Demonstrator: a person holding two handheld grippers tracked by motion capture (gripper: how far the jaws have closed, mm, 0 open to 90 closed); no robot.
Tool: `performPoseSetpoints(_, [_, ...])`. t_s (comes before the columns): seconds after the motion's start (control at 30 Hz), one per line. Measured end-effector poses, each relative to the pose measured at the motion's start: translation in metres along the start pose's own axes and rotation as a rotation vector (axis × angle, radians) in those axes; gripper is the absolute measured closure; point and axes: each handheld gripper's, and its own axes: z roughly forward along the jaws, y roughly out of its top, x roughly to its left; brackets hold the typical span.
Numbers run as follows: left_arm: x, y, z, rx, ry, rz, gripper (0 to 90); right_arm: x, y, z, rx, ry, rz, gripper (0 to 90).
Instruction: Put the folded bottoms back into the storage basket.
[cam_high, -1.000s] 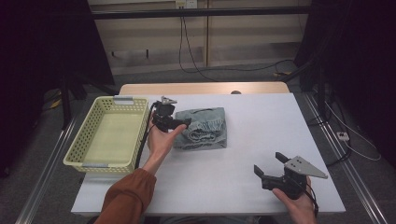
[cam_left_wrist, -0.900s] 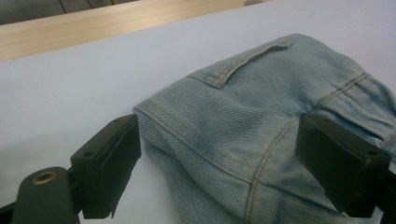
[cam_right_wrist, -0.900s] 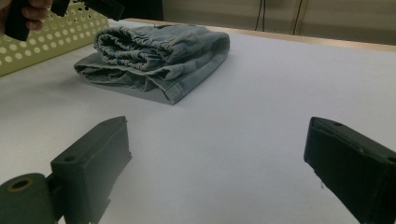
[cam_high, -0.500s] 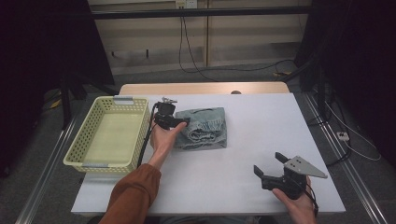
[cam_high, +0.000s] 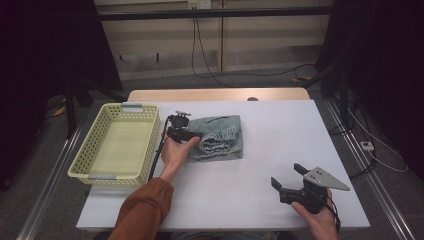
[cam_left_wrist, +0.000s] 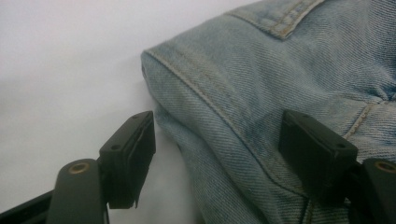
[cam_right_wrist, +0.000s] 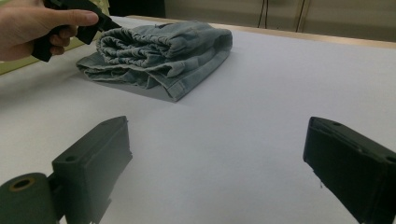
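Observation:
A folded pair of light blue jeans lies on the white table just right of the basket. My left gripper is open at the garment's left edge. In the left gripper view its jaws straddle a folded seam of the jeans, one jaw over bare table and the other over the denim. My right gripper rests open near the table's front right, with nothing between its jaws. In the right gripper view the jeans lie farther off, with the person's other hand at their left end.
A pale yellow plastic basket stands at the table's left side with nothing in it. Bare white tabletop stretches between the jeans and my right gripper. A cable trails from the left gripper along the basket's right wall.
My left gripper has edged slightly right, onto the left edge of the jeans. The right gripper has stayed where it was.

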Motion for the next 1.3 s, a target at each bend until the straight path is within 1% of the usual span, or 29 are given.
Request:
performPoseSetpoints(0.03, [0.0030, -0.0003, 0.0006, 0.013, -0.018, -0.025, 27.2, 0.0001, 0.0000, 0.0001, 0.000, 0.000, 0.002, 7.5])
performPoseSetpoints(0.07, [0.0030, -0.0003, 0.0006, 0.013, -0.018, -0.025, 27.3, 0.0001, 0.0000, 0.0001, 0.000, 0.000, 0.002, 7.5])
performPoseSetpoints(0.1, [0.0038, -0.0014, 0.0014, 0.020, -0.028, -0.059, 27.3, 0.0002, 0.0000, 0.0002, 0.000, 0.000, 0.000, 7.5])
performPoseSetpoints(0.13, [0.0038, -0.0014, 0.0014, 0.020, -0.028, -0.059, 27.2, 0.0001, 0.0000, 0.0002, 0.001, 0.001, -0.002, 7.5])
performPoseSetpoints(0.17, [0.0037, -0.0027, 0.0022, 0.018, -0.032, -0.072, 27.2, 0.0001, 0.0000, 0.0002, 0.001, 0.001, -0.002, 7.5])
performPoseSetpoints(0.2, [0.0027, -0.0034, 0.0022, 0.015, -0.028, -0.068, 26.9, 0.0001, -0.0001, 0.0005, 0.001, 0.002, -0.003, 7.5])
performPoseSetpoints(0.23, [0.0026, -0.0032, 0.0022, 0.018, -0.029, -0.074, 27.1, 0.0001, 0.0000, 0.0012, 0.004, 0.000, 0.000, 7.5])
performPoseSetpoints(0.3, [0.0021, -0.0017, 0.0019, 0.037, -0.037, -0.081, 27.6, 0.0004, 0.0000, 0.0019, 0.008, -0.001, -0.001, 7.5])
performPoseSetpoints(0.33, [0.0021, -0.0017, 0.0019, 0.037, -0.037, -0.081, 28.9, 0.0004, 0.0000, 0.0019, 0.008, -0.001, -0.001, 7.5])
performPoseSetpoints(0.37, [0.0019, -0.0016, 0.0014, 0.042, -0.046, -0.087, 28.9, 0.0010, 0.0002, 0.0019, 0.009, 0.000, -0.003, 7.5])
performPoseSetpoints(0.4, [0.0011, -0.0012, 0.0008, 0.051, -0.055, -0.086, 31.2, 0.0013, 0.0002, 0.0017, 0.008, 0.001, -0.005, 7.5])
performPoseSetpoints(0.43, [0.0007, -0.0005, 0.0000, 0.068, -0.084, -0.089, 37.0, 0.0014, 0.0001, 0.0018, 0.009, 0.003, -0.007, 7.6])
performPoseSetpoints(0.47, [0.0007, -0.0003, -0.0002, 0.074, -0.093, -0.088, 39.3, 0.0015, 0.0001, 0.0021, 0.009, 0.002, -0.003, 7.6])
performPoseSetpoints(0.5, [0.0007, -0.0003, -0.0002, 0.074, -0.093, -0.088, 41.3, 0.0015, 0.0001, 0.0021, 0.009, 0.002, -0.003, 7.6])
performPoseSetpoints(0.53, [0.0011, -0.0003, -0.0003, 0.077, -0.104, -0.092, 41.3, 0.0014, 0.0001, 0.0022, 0.009, 0.003, -0.002, 7.6])
performPoseSetpoints(0.57, [0.0011, -0.0004, -0.0004, 0.078, -0.108, -0.096, 44.3, 0.0015, 0.0002, 0.0021, 0.009, 0.003, -0.004, 7.6])
performPoseSetpoints(0.63, [0.0012, -0.0001, -0.0006, 0.085, -0.121, -0.099, 45.6, 0.0015, 0.0002, 0.0019, 0.009, 0.005, -0.007, 7.6])
performPoseSetpoints(0.67, [0.0013, 0.0007, -0.0003, 0.094, -0.138, -0.105, 49.4, 0.0013, 0.0003, 0.0020, 0.008, 0.004, -0.008, 7.6])
performPoseSetpoints(0.7, [0.0013, 0.0007, -0.0003, 0.094, -0.138, -0.105, 51.5, 0.0013, 0.0003, 0.0020, 0.008, 0.004, -0.008, 7.6])
performPoseSetpoints(0.8, [0.0008, 0.0002, 0.0006, 0.100, -0.184, -0.109, 59.8, 0.0014, 0.0005, 0.0027, 0.008, 0.002, -0.003, 7.6])
performPoseSetpoints(0.83, [0.0008, 0.0002, 0.0006, 0.100, -0.184, -0.109, 63.6, 0.0014, 0.0005, 0.0027, 0.008, 0.002, -0.003, 7.6])
performPoseSetpoints(0.87, [0.0013, -0.0003, 0.0010, 0.101, -0.200, -0.119, 63.6, 0.0016, 0.0005, 0.0028, 0.009, 0.003, -0.003, 7.6])
performPoseSetpoints(0.9, [0.0015, -0.0005, 0.0011, 0.101, -0.212, -0.119, 67.2, 0.0018, 0.0005, 0.0029, 0.010, 0.002, -0.003, 7.6])
performPoseSetpoints(0.93, [0.0010, 0.0004, 0.0004, 0.105, -0.213, -0.105, 70.1, 0.0015, 0.0004, 0.0031, 0.011, 0.003, -0.005, 7.6])
performPoseSetpoints(0.97, [0.0010, 0.0004, 0.0004, 0.105, -0.213, -0.105, 70.8, 0.0015, 0.0004, 0.0031, 0.011, 0.003, -0.005, 7.6])
performPoseSetpoints(1.03, [-0.0016, 0.0003, -0.0006, 0.094, -0.197, -0.080, 71.3, 0.0016, 0.0004, 0.0029, 0.011, 0.003, -0.004, 7.7])
performPoseSetpoints(1.13, [-0.0004, 0.0006, -0.0013, 0.091, -0.204, -0.081, 72.5, 0.0005, 0.0003, 0.0019, 0.009, 0.000, -0.003, 7.7])
performPoseSetpoints(1.23, [-0.0010, 0.0014, -0.0029, 0.084, -0.200, -0.069, 73.1, 0.0003, 0.0002, 0.0015, 0.008, 0.001, -0.002, 7.8])
performPoseSetpoints(1.3, [0.0005, 0.0026, -0.0043, 0.088, -0.213, -0.056, 73.4, 0.0005, 0.0002, 0.0013, 0.008, 0.000, -0.001, 7.8])
